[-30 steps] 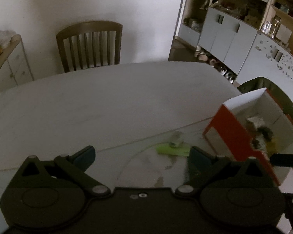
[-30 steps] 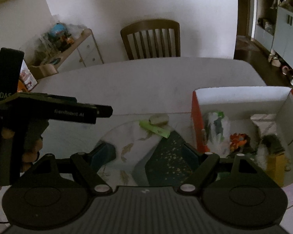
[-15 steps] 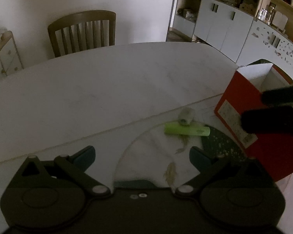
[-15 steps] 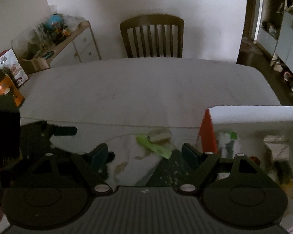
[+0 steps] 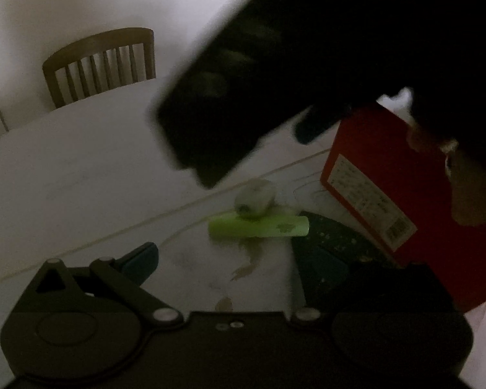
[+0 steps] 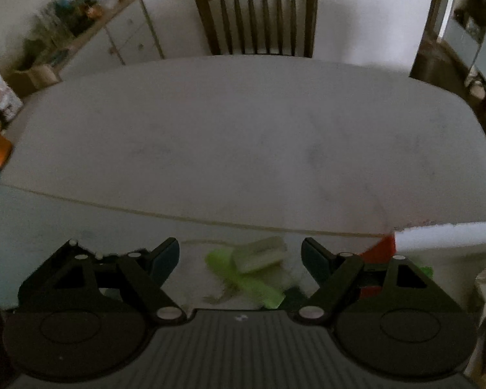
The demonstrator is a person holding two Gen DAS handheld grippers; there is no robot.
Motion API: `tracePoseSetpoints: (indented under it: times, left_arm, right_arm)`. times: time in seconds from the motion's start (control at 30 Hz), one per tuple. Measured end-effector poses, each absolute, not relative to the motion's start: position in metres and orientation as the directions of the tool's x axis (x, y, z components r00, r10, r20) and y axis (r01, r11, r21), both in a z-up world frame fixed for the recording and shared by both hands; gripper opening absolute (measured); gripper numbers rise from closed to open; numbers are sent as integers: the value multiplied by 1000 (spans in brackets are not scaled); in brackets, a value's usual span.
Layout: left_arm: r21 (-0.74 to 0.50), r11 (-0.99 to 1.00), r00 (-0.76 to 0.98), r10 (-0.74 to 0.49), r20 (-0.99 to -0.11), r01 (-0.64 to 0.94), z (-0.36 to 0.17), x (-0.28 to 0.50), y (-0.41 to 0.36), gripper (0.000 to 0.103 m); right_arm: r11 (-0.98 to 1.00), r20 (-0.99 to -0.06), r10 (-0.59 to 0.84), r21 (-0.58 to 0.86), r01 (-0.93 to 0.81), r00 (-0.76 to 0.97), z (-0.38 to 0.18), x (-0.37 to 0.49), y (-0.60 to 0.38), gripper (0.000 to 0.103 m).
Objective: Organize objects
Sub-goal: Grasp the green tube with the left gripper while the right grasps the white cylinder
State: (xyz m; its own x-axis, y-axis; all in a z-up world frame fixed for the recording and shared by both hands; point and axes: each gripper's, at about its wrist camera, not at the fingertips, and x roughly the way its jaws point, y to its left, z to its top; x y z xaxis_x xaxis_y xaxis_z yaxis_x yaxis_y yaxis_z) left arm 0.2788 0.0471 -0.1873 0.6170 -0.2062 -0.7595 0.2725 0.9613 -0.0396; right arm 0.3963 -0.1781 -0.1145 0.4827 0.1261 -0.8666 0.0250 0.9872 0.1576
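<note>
A light green tube (image 5: 259, 227) lies on the white table with a small pale roll (image 5: 255, 198) against its far side. Both also show in the right wrist view, the tube (image 6: 243, 278) and the roll (image 6: 259, 253) between the right fingers. My left gripper (image 5: 233, 262) is open and empty, just short of the tube. My right gripper (image 6: 239, 256) is open, above and around the two objects, touching neither as far as I can tell. Its dark, blurred body (image 5: 275, 74) hangs over the left view. The red box (image 5: 405, 194) stands to the right.
A wooden chair (image 6: 257, 16) stands at the table's far side. A cabinet with clutter (image 6: 81, 32) is at the back left. The red box's white rim (image 6: 447, 230) is at the right, with several items inside it partly seen. A patterned mat (image 5: 333, 243) lies under the tube.
My right gripper has swung left from beside the box to over the tube and roll, now crossing the left view. My left gripper has moved closer to the tube.
</note>
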Motion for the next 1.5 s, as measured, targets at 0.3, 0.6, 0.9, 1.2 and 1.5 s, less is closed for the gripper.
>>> tracePoseSetpoints:
  times: [0.3,0.6,0.9,1.2,1.5]
  left_arm:
    - [-11,955,631,-204,-749,296,-195,290,35,98]
    - [-6,953,627,-203,-752,302,-204,294,34,79]
    - [-2,960,642,-189,-743,281,-203,290,39,66]
    - [4,957,649,-193,-736,290,-200,284,44,43]
    - [-13,948,619,-218,-755,319,-195,271,48,15]
  right_arm:
    - [992,-934,123,124,-17,335,-130,438,-172,82]
    - [989,-955,141,147,3,263,-146,455,-174,81]
    - [984,-963,159,171,40,217,-157,461,-179,69]
    - [984,-959,151,170,59,238,-151,460,-172,50]
    - [977,-946,164,196,90,280,-135,454,-168,50]
